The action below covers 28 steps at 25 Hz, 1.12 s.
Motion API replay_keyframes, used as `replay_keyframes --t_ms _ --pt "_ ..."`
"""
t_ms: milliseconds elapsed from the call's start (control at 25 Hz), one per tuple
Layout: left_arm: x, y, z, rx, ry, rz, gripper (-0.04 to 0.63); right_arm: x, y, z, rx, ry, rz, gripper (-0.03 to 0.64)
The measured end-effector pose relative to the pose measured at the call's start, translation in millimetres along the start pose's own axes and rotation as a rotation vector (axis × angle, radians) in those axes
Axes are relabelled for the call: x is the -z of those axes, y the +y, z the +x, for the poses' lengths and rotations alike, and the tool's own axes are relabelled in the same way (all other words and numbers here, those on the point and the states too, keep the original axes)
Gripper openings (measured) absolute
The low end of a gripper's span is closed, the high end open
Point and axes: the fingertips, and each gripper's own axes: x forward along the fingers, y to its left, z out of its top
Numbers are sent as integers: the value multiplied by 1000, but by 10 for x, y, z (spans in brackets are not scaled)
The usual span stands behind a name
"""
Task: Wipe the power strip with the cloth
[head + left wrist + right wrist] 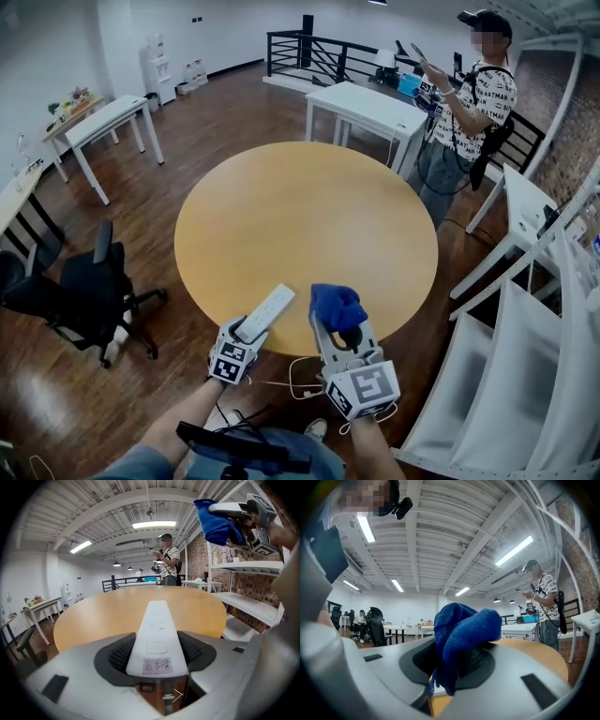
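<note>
My left gripper (249,330) is shut on a white power strip (266,311) and holds it up over the near edge of the round wooden table (309,216). In the left gripper view the power strip (157,634) runs straight out between the black pads (119,653), with a small label at its near end. My right gripper (339,330) is shut on a bunched blue cloth (336,305), a short way right of the strip. The cloth (461,639) fills the jaws in the right gripper view. The blue cloth (216,521) also shows high at the right of the left gripper view.
A person (469,112) stands beyond the table's far right edge. White shelving (525,337) is close on my right. A black office chair (80,291) stands at the left, white desks (370,108) at the back. A white cord (298,380) trails below the grippers.
</note>
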Motion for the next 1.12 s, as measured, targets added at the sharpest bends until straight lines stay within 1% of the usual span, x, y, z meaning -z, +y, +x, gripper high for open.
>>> replay_keyframes --t_ms 240,440,560,680,800,920,1000,1120 --pt "-57 30 -63 1 -4 24 285 -27 13 28 0 -3 10 77" --pt "-152 54 -87 4 -42 29 287 10 50 60 -17 11 11 77" --pt "-276 102 -101 -17 -63 43 287 12 92 83 -29 16 7 77" --pt "-615 165 -231 -41 -154 34 284 -12 99 100 -31 8 10 77" --pt "-1052 201 -433 -48 -263 51 274 -12 118 133 -34 5 14 77" --pt "-1586 101 -784 -35 -398 79 194 -48 172 158 -44 -12 11 77" --pt "-1920 -19 -1023 -17 -484 116 143 -87 185 161 -47 -19 11 77" --pt "-2291 -218 -1330 11 -579 152 71 -122 201 154 -56 -27 9 77"
